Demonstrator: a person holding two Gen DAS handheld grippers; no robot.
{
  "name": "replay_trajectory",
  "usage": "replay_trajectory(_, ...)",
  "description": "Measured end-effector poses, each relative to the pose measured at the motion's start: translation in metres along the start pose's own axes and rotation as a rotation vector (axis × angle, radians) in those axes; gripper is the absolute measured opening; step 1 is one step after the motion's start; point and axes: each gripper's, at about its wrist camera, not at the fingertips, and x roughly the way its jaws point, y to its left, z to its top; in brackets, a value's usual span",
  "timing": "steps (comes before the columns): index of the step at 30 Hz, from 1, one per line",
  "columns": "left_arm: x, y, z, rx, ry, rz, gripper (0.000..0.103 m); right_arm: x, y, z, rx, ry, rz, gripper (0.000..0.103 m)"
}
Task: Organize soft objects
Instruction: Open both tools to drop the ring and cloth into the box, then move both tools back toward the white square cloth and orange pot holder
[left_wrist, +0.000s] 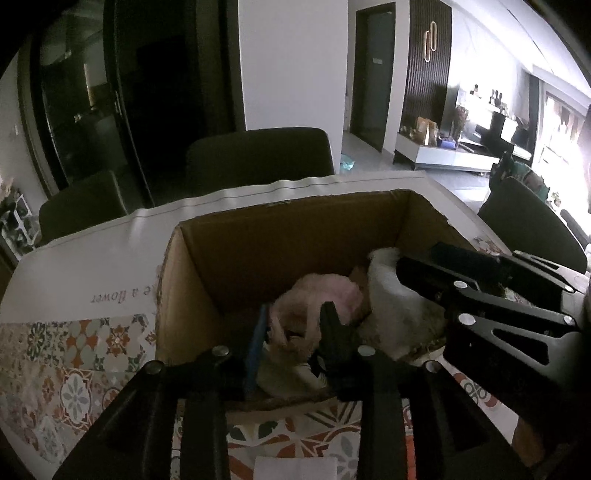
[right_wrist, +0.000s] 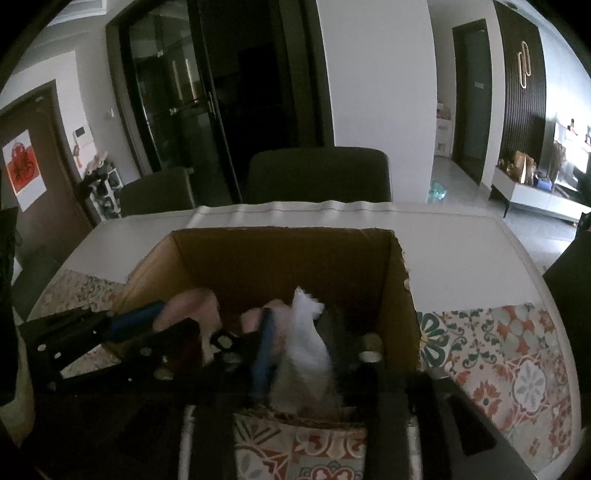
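Note:
An open cardboard box (left_wrist: 280, 236) (right_wrist: 280, 254) stands on the table. Both grippers reach down into it from the near side. A pink plush item (left_wrist: 321, 293) (right_wrist: 192, 304) lies between the fingers of my left gripper (left_wrist: 295, 312) (right_wrist: 177, 317); the jaws stand apart and do not pinch it. A white fluffy item (left_wrist: 388, 295) (right_wrist: 306, 350) sits to its right, blurred in the right wrist view. It is between the open fingers of my right gripper (right_wrist: 301, 317) (left_wrist: 417, 262). The box floor under the items is hidden.
A patterned tablecloth (left_wrist: 74, 369) (right_wrist: 517, 362) covers the near part of the white table (right_wrist: 461, 251). Dark chairs (left_wrist: 258, 155) (right_wrist: 317, 173) stand behind the far edge and another chair (left_wrist: 528, 218) at the right. A white slip (left_wrist: 295, 469) lies near the front edge.

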Motion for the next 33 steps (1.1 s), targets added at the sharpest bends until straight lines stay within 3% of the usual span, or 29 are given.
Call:
replay_trajectory(4, -0.007, 0.002, 0.0, -0.019, -0.007, 0.002, 0.045, -0.007, 0.001, 0.0, -0.002, -0.017, -0.017, 0.043)
replay_trajectory(18, -0.082, -0.002, -0.025, 0.013, -0.117, 0.052, 0.048, -0.083, 0.013, -0.014, 0.011, -0.143, -0.114, 0.066)
replay_trajectory(33, -0.125, 0.001, -0.083, -0.002, -0.117, 0.064, 0.048, -0.127, 0.045, -0.069, -0.011, -0.127, -0.113, 0.067)
